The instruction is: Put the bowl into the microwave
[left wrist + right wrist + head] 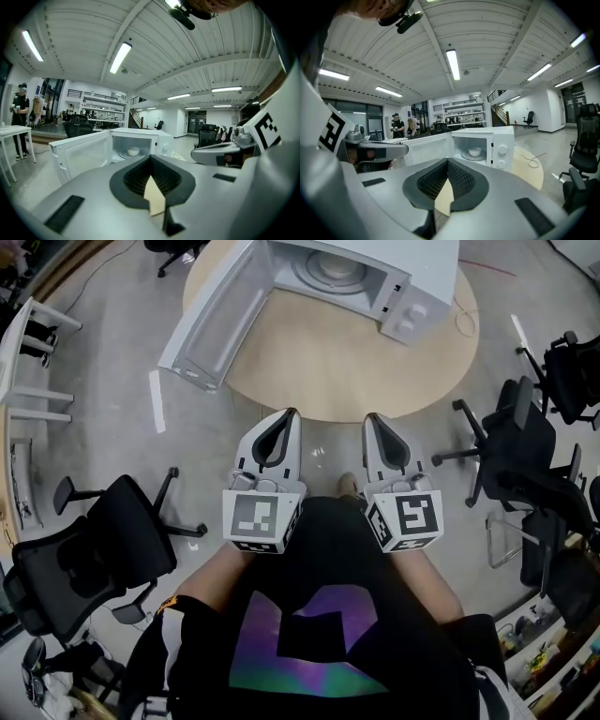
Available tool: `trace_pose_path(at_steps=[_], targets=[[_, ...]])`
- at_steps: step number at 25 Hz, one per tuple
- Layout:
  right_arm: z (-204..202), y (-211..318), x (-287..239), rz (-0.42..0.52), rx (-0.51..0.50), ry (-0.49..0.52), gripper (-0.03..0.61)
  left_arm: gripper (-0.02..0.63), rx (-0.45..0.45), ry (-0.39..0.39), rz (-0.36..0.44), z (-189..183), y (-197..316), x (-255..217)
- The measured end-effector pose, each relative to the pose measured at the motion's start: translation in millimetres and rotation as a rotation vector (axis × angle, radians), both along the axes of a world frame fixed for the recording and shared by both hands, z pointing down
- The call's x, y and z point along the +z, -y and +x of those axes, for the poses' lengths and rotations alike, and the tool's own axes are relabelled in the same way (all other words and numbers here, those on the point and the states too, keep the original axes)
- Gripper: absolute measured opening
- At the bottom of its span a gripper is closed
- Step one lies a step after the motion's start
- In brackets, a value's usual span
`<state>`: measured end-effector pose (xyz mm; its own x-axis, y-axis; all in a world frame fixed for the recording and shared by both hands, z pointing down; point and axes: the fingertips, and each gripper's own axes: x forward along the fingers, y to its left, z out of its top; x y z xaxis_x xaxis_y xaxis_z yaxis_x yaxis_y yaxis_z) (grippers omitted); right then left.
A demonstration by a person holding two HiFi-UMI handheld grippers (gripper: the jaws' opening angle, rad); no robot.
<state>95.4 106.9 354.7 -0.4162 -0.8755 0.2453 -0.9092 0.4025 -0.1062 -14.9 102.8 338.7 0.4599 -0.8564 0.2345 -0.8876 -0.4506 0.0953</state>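
A white microwave (394,282) stands on the round wooden table (328,371), its door (211,320) swung wide open to the left. A small white bowl (133,151) sits on the glass turntable inside, also visible as the bowl (475,152) in the right gripper view. My left gripper (286,418) and right gripper (373,420) are held side by side close to the person's body, short of the table's near edge and pointing toward the microwave. Both are shut with nothing between the jaws, left gripper (150,157) and right gripper (448,161).
Black office chairs stand on the left (94,559) and on the right (534,456) of the person. A cable (534,159) trails over the table to the right of the microwave. A person (19,112) stands far off by a white table (11,133).
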Motion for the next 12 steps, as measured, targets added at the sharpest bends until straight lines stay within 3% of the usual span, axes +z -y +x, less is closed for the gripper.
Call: trace_pose_path(at_steps=[12], targets=[[48.9, -39.0, 21.5, -0.054, -0.034, -0.006, 0.017, 0.046, 0.039, 0.027, -0.028, 55.4, -33.7, 18.3]])
